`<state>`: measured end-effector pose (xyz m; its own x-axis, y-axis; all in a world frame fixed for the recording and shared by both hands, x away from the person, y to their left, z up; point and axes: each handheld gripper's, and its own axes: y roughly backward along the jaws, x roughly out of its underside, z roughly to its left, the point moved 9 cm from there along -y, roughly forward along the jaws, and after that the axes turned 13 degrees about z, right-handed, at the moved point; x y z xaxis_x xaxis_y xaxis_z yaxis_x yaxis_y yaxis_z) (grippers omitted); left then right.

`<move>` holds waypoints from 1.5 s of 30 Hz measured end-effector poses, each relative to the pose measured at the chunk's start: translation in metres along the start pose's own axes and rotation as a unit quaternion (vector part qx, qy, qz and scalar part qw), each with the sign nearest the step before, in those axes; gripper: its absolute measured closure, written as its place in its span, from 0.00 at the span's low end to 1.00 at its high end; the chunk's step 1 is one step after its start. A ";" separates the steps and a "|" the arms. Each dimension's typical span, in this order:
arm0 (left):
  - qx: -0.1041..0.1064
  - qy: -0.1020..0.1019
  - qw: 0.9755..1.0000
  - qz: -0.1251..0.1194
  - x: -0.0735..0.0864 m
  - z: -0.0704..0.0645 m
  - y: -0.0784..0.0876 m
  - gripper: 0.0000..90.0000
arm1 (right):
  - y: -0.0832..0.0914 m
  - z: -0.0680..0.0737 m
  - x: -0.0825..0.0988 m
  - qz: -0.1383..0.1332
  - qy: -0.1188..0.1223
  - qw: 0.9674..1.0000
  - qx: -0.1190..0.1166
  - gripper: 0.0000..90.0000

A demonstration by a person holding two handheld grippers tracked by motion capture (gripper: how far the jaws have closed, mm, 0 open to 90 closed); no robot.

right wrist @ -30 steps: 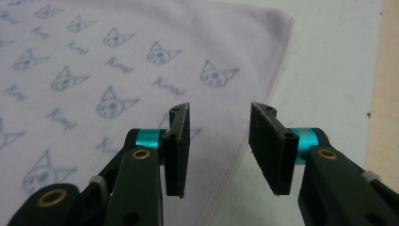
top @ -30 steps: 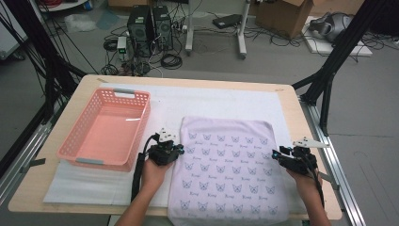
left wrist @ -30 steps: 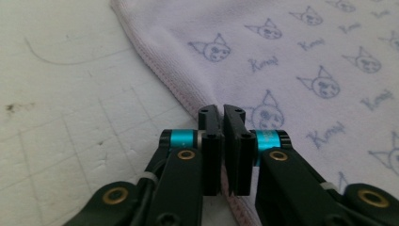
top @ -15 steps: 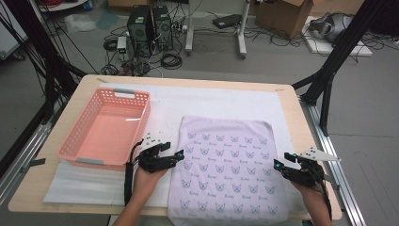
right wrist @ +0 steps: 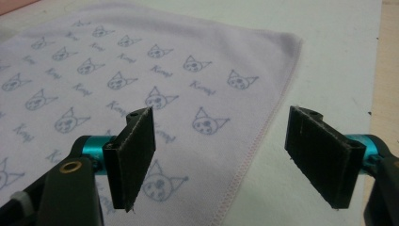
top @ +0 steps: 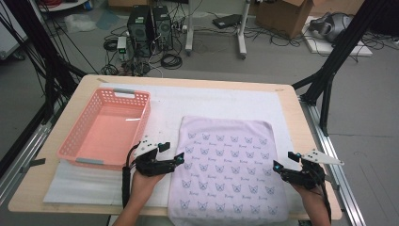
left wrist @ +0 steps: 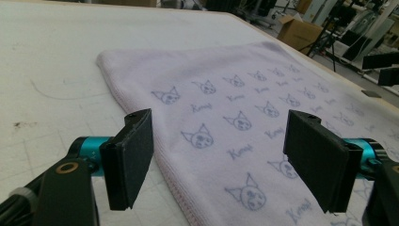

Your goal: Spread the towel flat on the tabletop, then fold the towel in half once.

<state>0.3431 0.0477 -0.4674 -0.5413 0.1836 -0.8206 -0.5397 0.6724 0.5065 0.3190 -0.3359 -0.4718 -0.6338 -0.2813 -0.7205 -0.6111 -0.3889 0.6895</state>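
Here we had both the left gripper (top: 180,158) and the right gripper (top: 283,160) spread wide, jaws just opened off the towel (top: 228,165) edges, so the next fold probably called for a fresh pinch.

Take the towel (top: 228,169) as your mark: it lies flat on the mat (top: 221,101), near your table edge. The basket (top: 106,127) sits left of it. Your left gripper (top: 171,153) hovers at its left edge, your right gripper (top: 284,161) at its right edge.
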 end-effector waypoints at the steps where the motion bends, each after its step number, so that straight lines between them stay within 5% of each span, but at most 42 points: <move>1: -0.002 0.001 1.000 0.003 0.001 0.001 0.000 0.28 | 0.000 0.000 0.000 -0.001 -0.002 1.000 0.000 0.27; 22: -0.013 0.014 0.999 0.028 0.001 0.009 -0.012 0.29 | -0.007 -0.004 0.004 0.019 -0.016 1.000 0.013 0.27; 35: -0.026 0.029 0.997 0.062 0.002 0.016 -0.025 0.31 | -0.040 -0.009 0.000 0.074 -0.012 0.997 0.022 0.41; 43: -0.059 0.021 0.992 0.107 -0.001 0.024 -0.050 0.36 | -0.056 -0.029 -0.018 0.100 -0.038 0.993 0.050 0.49; 45: -0.068 0.036 0.988 0.134 0.002 0.029 -0.056 0.42 | -0.061 -0.031 -0.023 0.108 -0.036 0.992 0.054 0.52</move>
<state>0.3907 0.0310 -0.5047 -0.7182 0.2869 -0.6339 -0.4499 0.5034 0.7377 0.3855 -0.3326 -0.4998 -0.7852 -0.2833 -0.5506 -0.5019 -0.2296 0.8339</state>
